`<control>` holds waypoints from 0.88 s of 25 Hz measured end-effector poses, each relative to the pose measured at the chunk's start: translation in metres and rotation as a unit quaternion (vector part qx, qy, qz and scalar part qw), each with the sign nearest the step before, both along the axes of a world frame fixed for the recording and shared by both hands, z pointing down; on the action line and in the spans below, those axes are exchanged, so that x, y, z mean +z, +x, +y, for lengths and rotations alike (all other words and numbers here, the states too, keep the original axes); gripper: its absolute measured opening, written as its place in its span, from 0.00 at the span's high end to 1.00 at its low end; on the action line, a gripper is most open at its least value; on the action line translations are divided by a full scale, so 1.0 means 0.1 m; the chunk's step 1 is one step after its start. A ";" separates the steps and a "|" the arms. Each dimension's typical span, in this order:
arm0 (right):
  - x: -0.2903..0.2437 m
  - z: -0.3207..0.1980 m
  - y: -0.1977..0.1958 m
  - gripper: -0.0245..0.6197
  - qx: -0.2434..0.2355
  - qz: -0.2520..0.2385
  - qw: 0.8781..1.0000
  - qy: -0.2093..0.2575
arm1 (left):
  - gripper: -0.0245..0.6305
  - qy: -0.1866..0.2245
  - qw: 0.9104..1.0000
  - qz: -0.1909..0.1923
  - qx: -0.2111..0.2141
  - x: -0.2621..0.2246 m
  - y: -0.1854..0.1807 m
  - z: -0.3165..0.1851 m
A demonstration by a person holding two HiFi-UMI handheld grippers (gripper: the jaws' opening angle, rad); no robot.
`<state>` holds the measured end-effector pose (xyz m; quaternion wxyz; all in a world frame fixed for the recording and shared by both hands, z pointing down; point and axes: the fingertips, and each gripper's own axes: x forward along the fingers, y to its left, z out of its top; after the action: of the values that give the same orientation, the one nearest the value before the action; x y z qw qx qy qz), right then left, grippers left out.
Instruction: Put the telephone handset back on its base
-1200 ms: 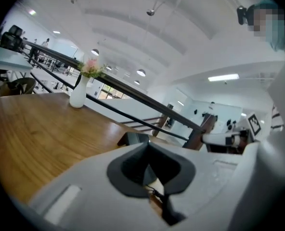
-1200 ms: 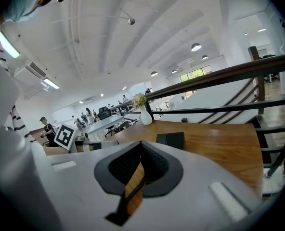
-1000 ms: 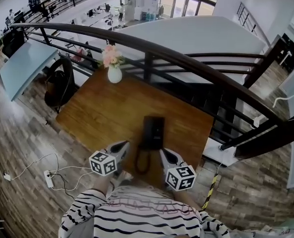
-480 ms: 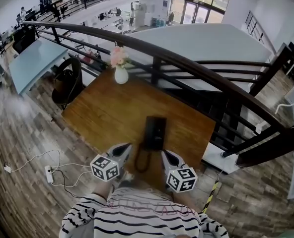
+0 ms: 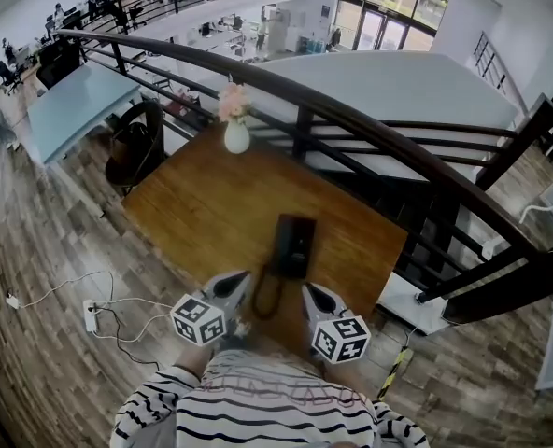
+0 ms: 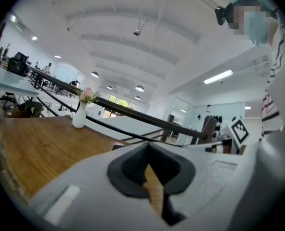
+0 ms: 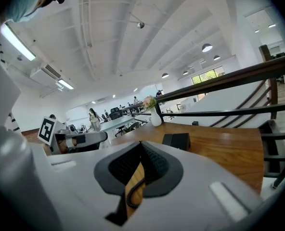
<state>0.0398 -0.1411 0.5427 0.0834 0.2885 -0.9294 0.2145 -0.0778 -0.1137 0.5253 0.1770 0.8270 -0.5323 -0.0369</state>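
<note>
A black telephone (image 5: 292, 245) lies on the wooden table (image 5: 202, 213), and I cannot tell its handset apart from the base. Its coiled cord (image 5: 265, 299) loops toward the near edge. My left gripper (image 5: 239, 279) hovers at the near edge, left of the cord, with its jaws shut and empty. My right gripper (image 5: 307, 291) hovers to the right of the cord, also shut and empty. In the right gripper view the telephone (image 7: 177, 140) sits ahead of the right gripper (image 7: 141, 145), with the cord (image 7: 133, 189) below. The left gripper (image 6: 147, 146) points across the table (image 6: 41, 148).
A white vase of pink flowers (image 5: 236, 134) stands at the table's far edge. A dark curved railing (image 5: 370, 129) runs behind the table and along its right side. A power strip with cables (image 5: 92, 315) lies on the floor to the left.
The head view has shifted a little. My left gripper has drifted slightly toward the telephone. Both grippers stay shut and the telephone has not moved.
</note>
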 end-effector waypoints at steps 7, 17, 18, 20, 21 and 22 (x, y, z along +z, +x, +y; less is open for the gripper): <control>0.01 0.04 -0.01 0.96 -0.009 0.009 1.000 0.009 | 0.96 0.006 1.000 -0.005 -0.001 -0.02 0.09 0.06; 0.01 0.03 0.00 0.96 -0.002 0.031 0.999 0.030 | 0.96 0.003 1.000 0.001 -0.008 0.00 0.06 0.13; 0.01 0.02 0.00 0.96 -0.002 0.032 0.999 0.031 | 0.96 0.003 1.000 0.002 -0.009 0.00 0.07 0.13; 0.02 0.02 0.01 0.96 -0.001 0.034 0.999 0.030 | 0.96 0.003 1.000 0.004 -0.008 0.01 0.07 0.12; 0.03 0.02 0.01 0.96 -0.001 0.034 0.999 0.030 | 0.96 0.004 1.000 0.005 -0.008 0.01 0.07 0.12; 0.03 0.02 0.01 0.96 0.000 0.034 0.999 0.030 | 0.96 0.004 1.000 0.006 -0.007 0.01 0.08 0.12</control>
<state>0.0412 -0.1393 0.5458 0.1065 0.2976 -0.9321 0.1767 -0.0700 -0.1019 0.5266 0.1764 0.8236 -0.5372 -0.0450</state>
